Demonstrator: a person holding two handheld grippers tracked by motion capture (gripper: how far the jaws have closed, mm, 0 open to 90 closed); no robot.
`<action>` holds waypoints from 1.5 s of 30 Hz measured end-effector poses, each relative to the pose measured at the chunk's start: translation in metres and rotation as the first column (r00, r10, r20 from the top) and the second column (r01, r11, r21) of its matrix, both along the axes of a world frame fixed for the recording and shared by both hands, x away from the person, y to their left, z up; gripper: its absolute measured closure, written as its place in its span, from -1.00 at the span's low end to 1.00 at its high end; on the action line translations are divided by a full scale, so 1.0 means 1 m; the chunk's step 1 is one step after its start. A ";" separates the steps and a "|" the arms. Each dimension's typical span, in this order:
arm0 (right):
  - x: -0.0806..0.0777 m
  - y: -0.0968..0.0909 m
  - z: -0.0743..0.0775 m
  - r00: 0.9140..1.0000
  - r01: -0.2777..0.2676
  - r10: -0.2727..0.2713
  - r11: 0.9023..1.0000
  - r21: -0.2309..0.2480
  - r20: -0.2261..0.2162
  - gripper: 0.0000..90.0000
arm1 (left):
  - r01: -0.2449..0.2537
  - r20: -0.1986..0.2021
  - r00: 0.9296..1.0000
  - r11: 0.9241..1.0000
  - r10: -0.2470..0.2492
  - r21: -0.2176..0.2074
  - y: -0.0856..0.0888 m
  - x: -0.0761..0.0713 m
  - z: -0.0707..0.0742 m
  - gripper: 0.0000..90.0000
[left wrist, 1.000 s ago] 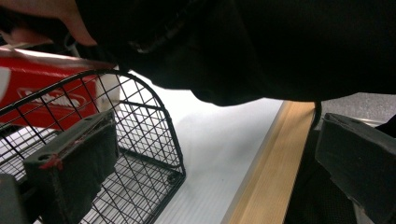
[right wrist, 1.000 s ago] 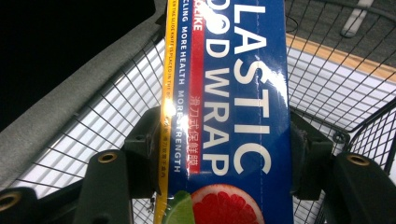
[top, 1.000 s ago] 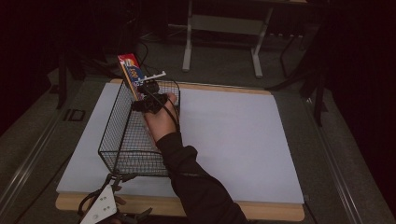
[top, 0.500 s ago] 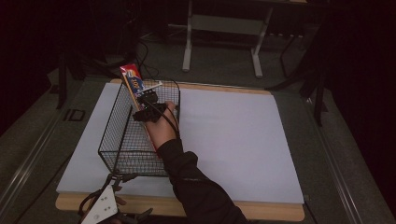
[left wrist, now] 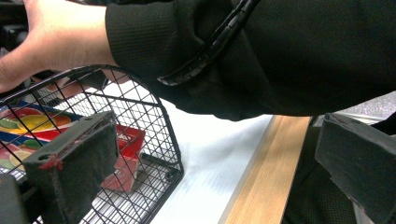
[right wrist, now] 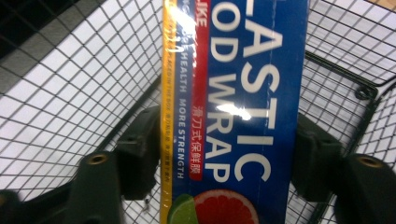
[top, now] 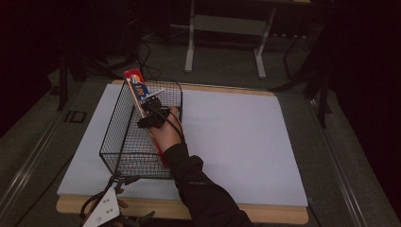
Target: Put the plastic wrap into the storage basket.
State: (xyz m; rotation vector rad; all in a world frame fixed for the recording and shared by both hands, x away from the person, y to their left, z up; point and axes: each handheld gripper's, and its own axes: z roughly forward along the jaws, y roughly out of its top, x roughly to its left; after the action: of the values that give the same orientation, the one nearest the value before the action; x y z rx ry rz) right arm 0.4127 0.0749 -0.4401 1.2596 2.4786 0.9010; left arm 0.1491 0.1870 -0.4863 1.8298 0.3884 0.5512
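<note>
A long blue and red plastic wrap box (top: pixel 137 87) slants inside a black wire basket (top: pixel 112 127), its far end raised above the far rim. My right gripper (top: pixel 150 112), held by a hand in a black sleeve, is shut on the box's middle; in the right gripper view the box (right wrist: pixel 233 102) sits clamped between both jaws (right wrist: pixel 229 158). My left gripper (top: pixel 124 180) hangs low by the basket's near corner, open and holding nothing (left wrist: pixel 215 163). The box's red near end (left wrist: pixel 126 149) shows low inside the basket (left wrist: pixel 156 102).
The basket stands on the left part of a white board (top: pixel 236 142) laid on a wooden table (left wrist: pixel 266 172). The person's sleeve (left wrist: pixel 261 51) crosses above the basket's near right corner. Metal stand legs (top: pixel 191 42) rise beyond the table's far edge.
The right gripper and the box have come down and toward the near side, so the box now lies deeper in the basket. The left gripper has hardly moved.
</note>
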 end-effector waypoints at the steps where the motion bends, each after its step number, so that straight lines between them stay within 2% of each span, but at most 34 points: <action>1: 0.000 0.000 0.000 1.000 -0.007 0.007 1.000 0.000 -0.003 -0.29 | 0.000 -0.001 1.000 1.000 0.000 0.002 0.000 0.000 0.000 -1.00; 4: 0.001 -0.003 0.000 1.000 -0.022 0.022 1.000 0.017 -0.012 -0.36 | 0.003 -0.002 1.000 1.000 -0.003 0.005 0.000 0.000 0.000 -1.00; 8: -0.001 -0.009 0.002 0.997 -0.080 0.081 0.996 0.046 -0.017 -0.62 | 0.003 -0.002 1.000 1.000 -0.003 0.006 -0.001 0.000 0.000 -1.00; 10: -0.004 -0.014 0.005 0.995 -0.102 0.101 0.993 0.052 0.017 -0.64 | 0.004 -0.002 1.000 1.000 -0.004 0.007 -0.001 0.000 0.000 -1.00; 13: -0.007 -0.023 0.010 0.987 -0.161 0.159 0.983 0.090 0.037 -0.70 | 0.007 -0.003 1.000 1.000 -0.007 0.010 -0.001 0.000 0.000 -1.00; 16: -0.012 -0.032 0.018 0.982 -0.181 0.176 0.980 0.082 0.060 -0.71 | 0.007 -0.006 1.000 1.000 -0.006 0.010 -0.002 0.000 -0.001 -1.00; 18: -0.015 -0.039 0.023 0.982 -0.186 0.181 0.977 0.103 0.061 -0.71 | 0.007 -0.006 1.000 1.000 -0.007 0.011 -0.002 0.000 -0.001 -1.00; 22: -0.021 -0.053 0.031 0.978 -0.200 0.192 0.974 0.109 0.080 -0.71 | 0.008 -0.007 1.000 1.000 -0.008 0.014 -0.003 0.000 -0.001 -1.00; 26: -0.024 -0.071 0.033 0.979 -0.195 0.186 0.974 0.113 0.085 -0.70 | 0.008 -0.008 1.000 1.000 -0.008 0.015 -0.003 0.001 -0.001 -1.00; 29: -0.028 -0.084 0.034 0.978 -0.182 0.171 0.979 0.092 0.117 -0.70 | 0.008 -0.012 1.000 1.000 -0.008 0.017 -0.003 0.001 -0.002 -1.00; 32: -0.031 -0.095 0.034 0.977 -0.184 0.171 0.977 0.105 0.124 -0.70 | 0.010 -0.013 1.000 1.000 -0.010 0.022 -0.004 0.001 -0.002 -1.00; 34: -0.035 -0.105 0.034 0.974 -0.196 0.181 0.975 0.104 0.138 -0.71 | 0.011 -0.011 1.000 1.000 -0.011 0.024 -0.004 0.001 -0.002 -1.00; 36: -0.038 -0.115 0.034 0.974 -0.185 0.170 0.978 0.095 0.149 -0.71 | 0.010 -0.013 1.000 1.000 -0.010 0.024 -0.004 0.001 -0.002 -1.00; 38: -0.040 -0.127 0.033 0.976 -0.185 0.169 0.976 0.117 0.134 -0.71 | 0.010 -0.018 1.000 1.000 -0.009 0.023 -0.005 0.002 -0.003 -1.00; 45: -0.047 -0.154 0.026 0.980 -0.173 0.160 0.979 0.111 0.119 -0.71 | 0.014 -0.017 1.000 0.999 -0.013 0.032 -0.006 0.003 -0.003 -1.00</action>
State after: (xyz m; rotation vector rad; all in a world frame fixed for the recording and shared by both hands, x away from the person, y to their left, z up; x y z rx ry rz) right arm 0.3655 -0.0792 -0.4138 1.0163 2.5040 1.1449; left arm 0.1517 0.1811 -0.4895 1.8675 0.3803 0.5359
